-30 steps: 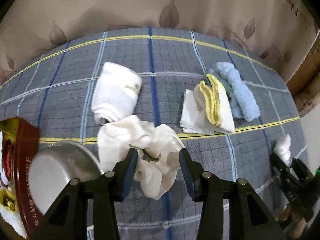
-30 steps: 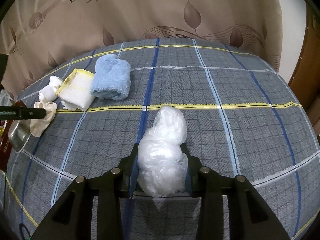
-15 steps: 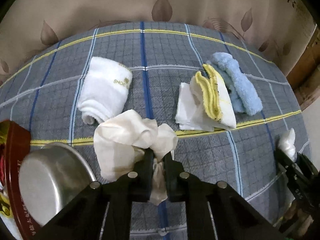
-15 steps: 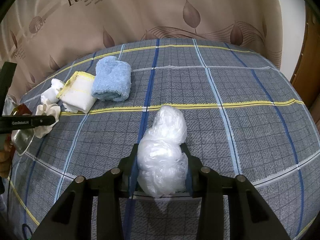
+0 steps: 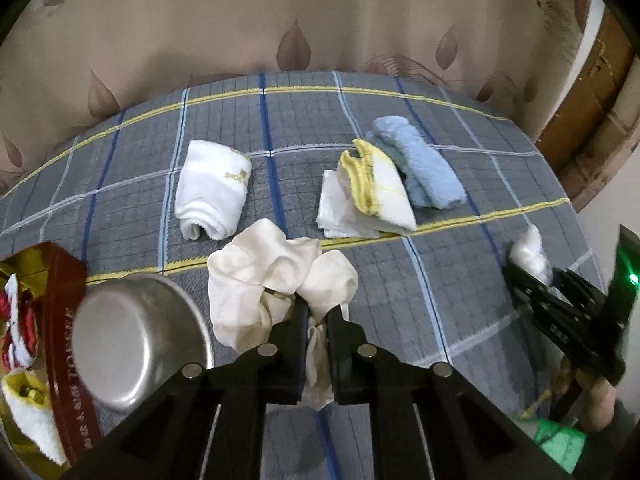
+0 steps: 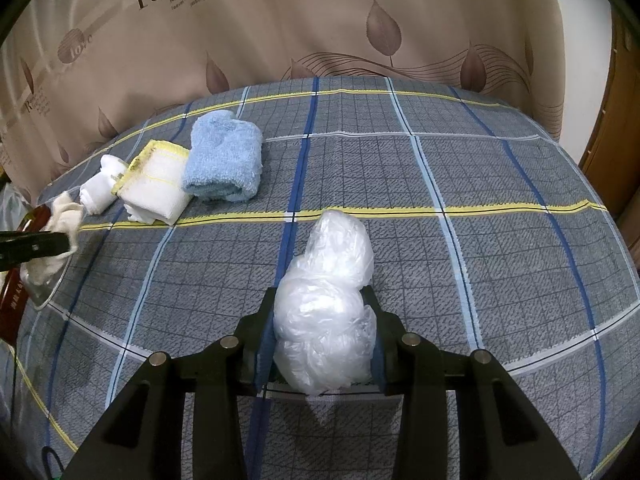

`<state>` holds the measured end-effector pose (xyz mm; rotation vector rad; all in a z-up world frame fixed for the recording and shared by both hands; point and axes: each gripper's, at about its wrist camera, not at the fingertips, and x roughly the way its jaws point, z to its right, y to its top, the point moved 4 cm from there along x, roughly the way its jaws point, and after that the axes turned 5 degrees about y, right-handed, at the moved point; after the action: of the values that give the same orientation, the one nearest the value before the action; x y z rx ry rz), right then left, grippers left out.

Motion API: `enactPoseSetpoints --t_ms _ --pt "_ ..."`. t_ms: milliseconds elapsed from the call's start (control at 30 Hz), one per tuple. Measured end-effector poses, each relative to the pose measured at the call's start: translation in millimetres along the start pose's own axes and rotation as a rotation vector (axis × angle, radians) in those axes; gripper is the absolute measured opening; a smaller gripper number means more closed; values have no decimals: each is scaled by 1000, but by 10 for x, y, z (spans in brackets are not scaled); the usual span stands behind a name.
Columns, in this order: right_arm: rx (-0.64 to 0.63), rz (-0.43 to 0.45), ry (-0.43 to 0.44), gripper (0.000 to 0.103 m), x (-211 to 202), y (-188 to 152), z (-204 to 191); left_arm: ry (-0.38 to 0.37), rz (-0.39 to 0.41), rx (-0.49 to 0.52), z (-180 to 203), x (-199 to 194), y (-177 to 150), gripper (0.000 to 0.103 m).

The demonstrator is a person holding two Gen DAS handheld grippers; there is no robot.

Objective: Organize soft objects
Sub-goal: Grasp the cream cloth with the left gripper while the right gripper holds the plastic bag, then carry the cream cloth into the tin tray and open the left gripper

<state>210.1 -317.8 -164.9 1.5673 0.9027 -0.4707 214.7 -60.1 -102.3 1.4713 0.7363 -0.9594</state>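
My left gripper point(image 5: 317, 312) is shut on a crumpled cream cloth point(image 5: 256, 280), which hangs lifted off the plaid tablecloth point(image 5: 440, 288). Beyond it lie a rolled white towel point(image 5: 212, 192), a folded white cloth with a yellow edge point(image 5: 372, 196) and a folded light blue towel point(image 5: 420, 164). My right gripper point(image 6: 324, 320) is shut on a wad of clear plastic bag point(image 6: 328, 304) near the table's front. In the right wrist view the cream cloth point(image 6: 64, 212) and the left gripper's fingers point(image 6: 36, 245) show at the far left, with the blue towel point(image 6: 224, 160) behind.
A steel bowl point(image 5: 136, 336) sits at the left, next to a red and gold box point(image 5: 60, 340) holding white and red items. A beige curtain point(image 6: 320, 20) with leaf prints hangs behind the table. A wooden door frame point(image 5: 592, 112) stands at the right.
The left gripper's jaws closed on the cream cloth and then lifted it off the tablecloth. The right gripper stayed still with the plastic bag in it.
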Motion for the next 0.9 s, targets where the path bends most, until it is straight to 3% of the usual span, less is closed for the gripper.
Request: enactPoseSetpoints --t_ms 400,900 --pt "-1 0 -2 37 7 -1 -3 46 35 25 -382 -567 -324 9" --pt "-11 -3 -11 38 15 -4 -7 220 65 -175 -1684 -1190 -716 9"
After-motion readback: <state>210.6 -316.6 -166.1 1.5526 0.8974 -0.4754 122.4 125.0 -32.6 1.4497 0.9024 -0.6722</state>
